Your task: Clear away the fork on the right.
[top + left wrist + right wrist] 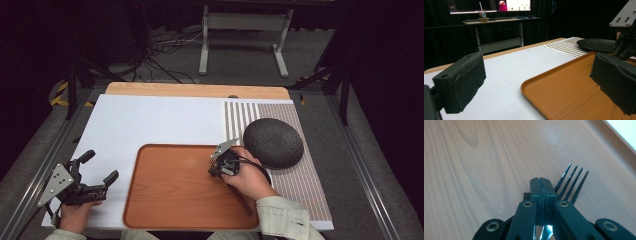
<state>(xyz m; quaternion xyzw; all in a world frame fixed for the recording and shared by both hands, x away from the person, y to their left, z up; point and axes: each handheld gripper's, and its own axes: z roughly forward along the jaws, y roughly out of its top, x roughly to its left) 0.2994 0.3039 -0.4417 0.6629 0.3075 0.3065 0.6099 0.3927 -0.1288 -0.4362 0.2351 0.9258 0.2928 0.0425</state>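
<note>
Right gripper (543, 187) clamps a dark fork (571, 183) over the tray (170, 195) — left gripper (100, 167) gapes wide.

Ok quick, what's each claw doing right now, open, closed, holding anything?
Left claw: open, holding nothing, beside the tray.
Right claw: closed on a black fork, just above the tray.

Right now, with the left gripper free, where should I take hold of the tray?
Probably the raised rim along the left edge of the tray, coming from the left and above. It lies flat on the table, so only that upturned lip gives the fingers something to pinch, one inside, one outside. The open left gripper sits right beside it.
</note>
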